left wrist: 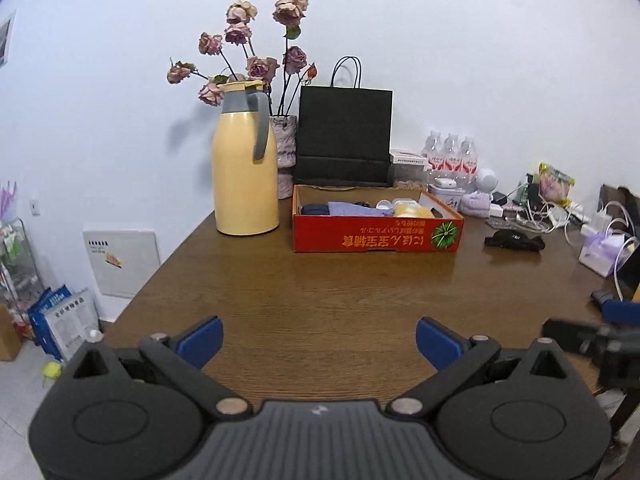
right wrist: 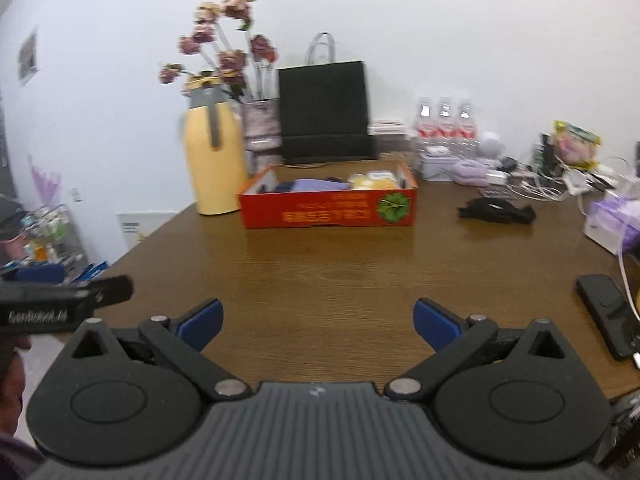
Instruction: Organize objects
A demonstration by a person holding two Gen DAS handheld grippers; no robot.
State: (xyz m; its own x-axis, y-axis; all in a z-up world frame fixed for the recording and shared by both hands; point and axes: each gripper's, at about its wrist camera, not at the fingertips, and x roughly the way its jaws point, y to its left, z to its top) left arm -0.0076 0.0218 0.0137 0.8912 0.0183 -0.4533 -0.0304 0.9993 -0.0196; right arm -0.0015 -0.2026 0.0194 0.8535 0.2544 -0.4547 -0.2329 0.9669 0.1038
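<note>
A red cardboard box (left wrist: 376, 234) stands at the back of the brown table (left wrist: 320, 304). It holds folded purple and dark cloth and yellow items. It also shows in the right wrist view (right wrist: 328, 210). A black crumpled item (left wrist: 514, 240) lies on the table right of the box, also seen in the right wrist view (right wrist: 496, 210). My left gripper (left wrist: 319, 338) is open and empty above the near table edge. My right gripper (right wrist: 318, 320) is open and empty, well short of the box. The right gripper shows at the left view's right edge (left wrist: 592, 340).
A yellow thermos jug (left wrist: 244, 164) stands left of the box, with a vase of dried roses (left wrist: 256, 64) and a black paper bag (left wrist: 344, 136) behind. Water bottles (left wrist: 452, 156), cables and small items crowd the back right. A black phone (right wrist: 608, 312) lies near the right edge.
</note>
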